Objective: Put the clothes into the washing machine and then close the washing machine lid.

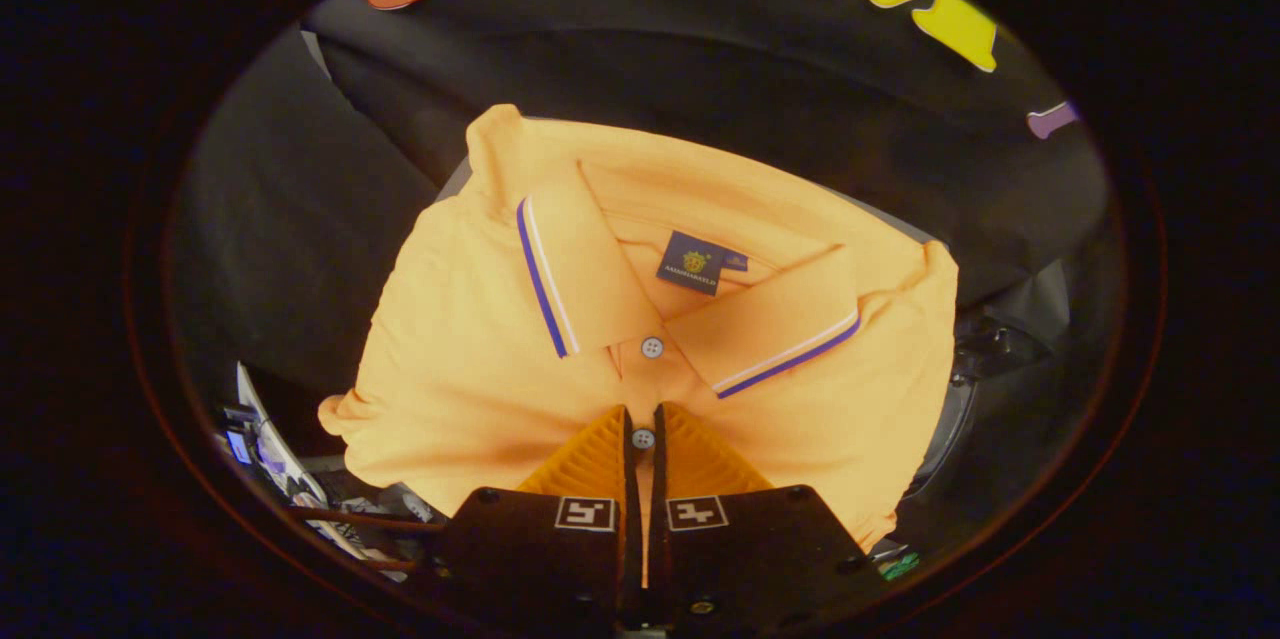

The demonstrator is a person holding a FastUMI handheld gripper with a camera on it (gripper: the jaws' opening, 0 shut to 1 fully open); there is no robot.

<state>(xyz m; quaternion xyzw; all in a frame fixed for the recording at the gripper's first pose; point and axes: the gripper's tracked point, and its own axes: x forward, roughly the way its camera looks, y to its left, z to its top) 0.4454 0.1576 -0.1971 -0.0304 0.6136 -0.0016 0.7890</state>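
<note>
Right at the fingertips of the gripper (pixel 643 419) there's a folded orange polo shirt with a blue-and-white striped collar (pixel 560 369), and the two fingers have closed down to a narrow slit on its button placket. You can see a thin strip of orange fabric and the lower white button (pixel 643 438) pinched between them, so I'd call that a proper hold on the shirt, both sides pressing cloth.

Going by the gripper view: the shirt spreads out beyond and to both sides of the fingers, collar pointing away, with a dark blue neck label (pixel 695 262) sitting just past the upper button (pixel 652 347). Whether the shirt is hanging free or resting on something, I honestly can't tell. A grey edge (pixel 455 181) peeks out behind its far corner. Off the shirt's left side, lower down, there's some clutter of cables and small bits (pixel 290 479), too blurry to name. On the shirt's right side there's a dark rounded piece of hardware (pixel 985 349), could be part of the washer, can't say for sure.

My read: this is the pick-up/carry step, clothes not in the drum yet. Next move needs the shirt carried to the washer opening without the grip slipping off that thin placket, then dropped in, then the lid shut.
</note>
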